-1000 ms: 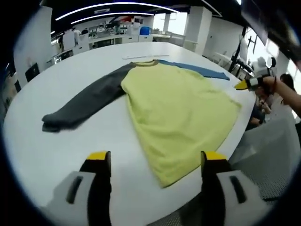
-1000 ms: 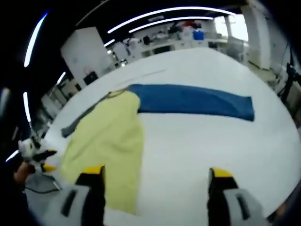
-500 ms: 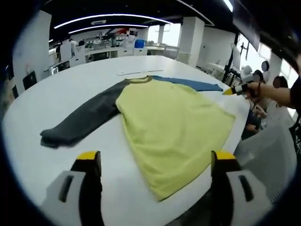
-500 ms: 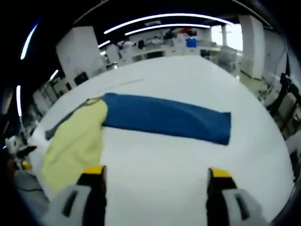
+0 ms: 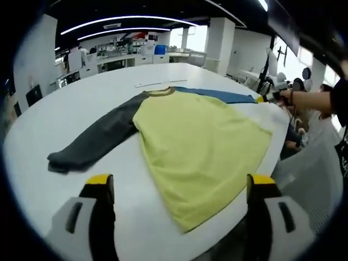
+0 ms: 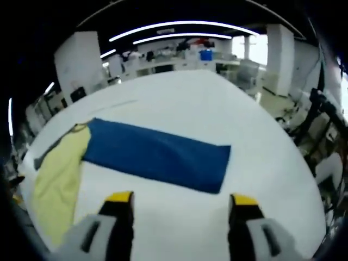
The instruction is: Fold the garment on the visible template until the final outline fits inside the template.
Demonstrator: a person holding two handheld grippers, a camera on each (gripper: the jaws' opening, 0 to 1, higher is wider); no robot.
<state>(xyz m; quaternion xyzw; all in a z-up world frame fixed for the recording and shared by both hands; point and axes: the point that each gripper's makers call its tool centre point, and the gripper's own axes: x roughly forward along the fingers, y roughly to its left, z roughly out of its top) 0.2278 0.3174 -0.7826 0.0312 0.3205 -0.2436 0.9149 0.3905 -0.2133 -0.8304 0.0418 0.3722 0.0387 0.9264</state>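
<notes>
White tabletop (image 5: 81,98) carries 1 garment (image 5: 201,147), spread flat across the middle of the left gripper view. Going left to right there: 1 dark grey sleeve (image 5: 95,141) runs from the left centre of the frame up to the collar, the yellow body (image 5: 206,157) fans out through the centre to the table's near edge, and 1 blue sleeve (image 5: 223,96) reaches toward the upper right. At the right edge a person's arm (image 5: 315,100) stretches in, holding the right gripper (image 5: 269,98) beside the blue sleeve's cuff. Along the bottom, the left gripper (image 5: 179,190) shows 2 yellow-tipped jaws set wide apart, with nothing between them, above the table's near edge.

In the right gripper view, the yellow body lies at the lower left, and the blue sleeve crosses the centre. The right gripper's 2 jaws rise from the bottom, spread wide with nothing held, just short of the sleeve. Desks and white pillars stand beyond the table.
</notes>
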